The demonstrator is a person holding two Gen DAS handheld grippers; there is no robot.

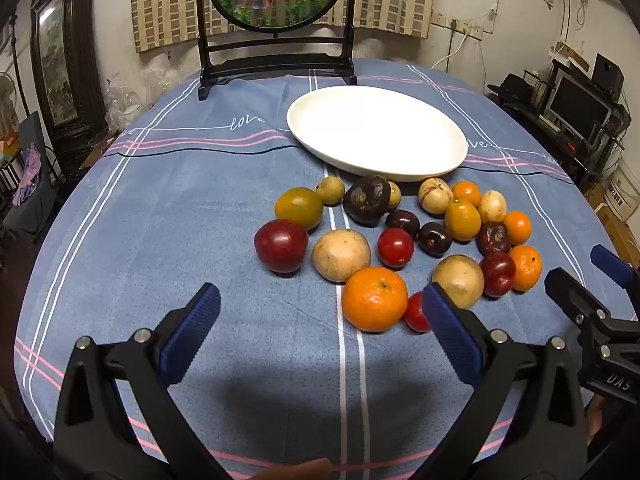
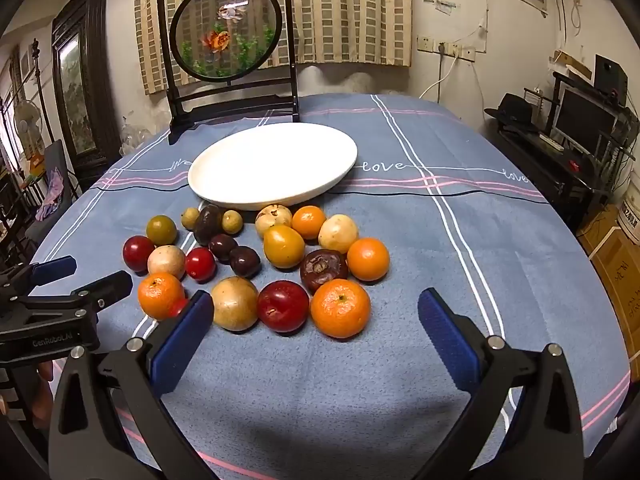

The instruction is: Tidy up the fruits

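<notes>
plate point(image 2: 224, 196) mid-table, on cloth point(image 2: 400, 360) | fruit cluster point(image 2: 260, 264) just in front of it — nearer you | framed screen point(image 2: 228, 32) behind plate — far table edge | your grippers short of the fruit

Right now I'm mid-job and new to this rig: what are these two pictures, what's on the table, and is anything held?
A person holds a two-finger gripper in each hand, each with a camera looking along its fingers. One picture is from the left gripper, the other from the right gripper. Both are open and hold nothing. On the blue tablecloth lies a cluster of loose fruits: oranges, red, tan and dark ones. Behind them sits a white plate with nothing on it. Farther back stands a framed goldfish screen.
</notes>
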